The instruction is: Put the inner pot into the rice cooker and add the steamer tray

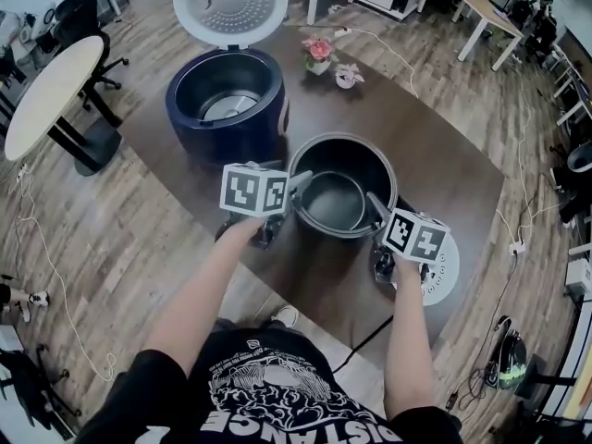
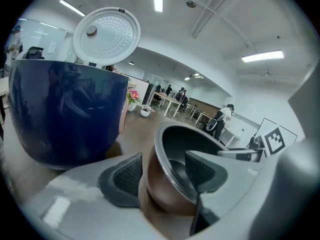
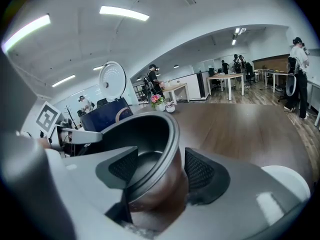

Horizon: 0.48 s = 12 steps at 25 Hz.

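Observation:
The dark inner pot [image 1: 335, 202] stands on the brown table [image 1: 435, 155], in front of and to the right of the navy rice cooker [image 1: 227, 109], whose white lid [image 1: 231, 3] is up. My left gripper [image 1: 298, 185] straddles the pot's left rim, one pad outside and one inside [image 2: 162, 171], with small gaps showing. My right gripper [image 1: 376, 203] straddles the right rim the same way [image 3: 155, 169], its pads also not pressing. A white perforated steamer tray [image 1: 444, 274] lies on the table under my right hand.
A pink flower pot [image 1: 317, 54] and a small white object [image 1: 349, 77] sit at the table's far side. A round white table [image 1: 51, 86] and chairs stand to the left. Cables run over the wooden floor. The brown table's near edge is close to my body.

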{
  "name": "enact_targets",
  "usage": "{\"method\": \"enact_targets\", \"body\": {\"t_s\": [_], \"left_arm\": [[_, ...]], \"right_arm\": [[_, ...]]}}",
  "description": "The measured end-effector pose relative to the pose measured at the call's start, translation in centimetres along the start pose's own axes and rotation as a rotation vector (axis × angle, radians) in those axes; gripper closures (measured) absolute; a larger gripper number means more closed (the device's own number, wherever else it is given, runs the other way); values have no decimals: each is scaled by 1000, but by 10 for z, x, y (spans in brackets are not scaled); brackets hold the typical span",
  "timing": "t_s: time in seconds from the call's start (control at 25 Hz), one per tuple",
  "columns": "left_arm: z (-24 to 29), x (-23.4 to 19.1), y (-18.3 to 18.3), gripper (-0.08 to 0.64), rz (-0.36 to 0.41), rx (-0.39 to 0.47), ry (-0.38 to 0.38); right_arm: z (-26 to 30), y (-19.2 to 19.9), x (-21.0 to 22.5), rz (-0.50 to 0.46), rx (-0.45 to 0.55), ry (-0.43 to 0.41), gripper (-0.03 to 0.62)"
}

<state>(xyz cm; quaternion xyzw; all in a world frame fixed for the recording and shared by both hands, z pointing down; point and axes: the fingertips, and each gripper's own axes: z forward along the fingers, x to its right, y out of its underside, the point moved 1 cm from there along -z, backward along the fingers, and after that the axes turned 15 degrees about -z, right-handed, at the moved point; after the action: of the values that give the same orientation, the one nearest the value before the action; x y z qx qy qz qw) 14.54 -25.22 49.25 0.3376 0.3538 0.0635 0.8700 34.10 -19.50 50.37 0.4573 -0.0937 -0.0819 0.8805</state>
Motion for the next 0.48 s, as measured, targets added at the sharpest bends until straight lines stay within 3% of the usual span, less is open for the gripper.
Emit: {"method": "enact_targets", "body": {"t_s": [0.48], "left_arm": [[1,5,6,392,-8,-12,7]], "right_arm": [[4,1,-6,-8,-18,19,371]]}}
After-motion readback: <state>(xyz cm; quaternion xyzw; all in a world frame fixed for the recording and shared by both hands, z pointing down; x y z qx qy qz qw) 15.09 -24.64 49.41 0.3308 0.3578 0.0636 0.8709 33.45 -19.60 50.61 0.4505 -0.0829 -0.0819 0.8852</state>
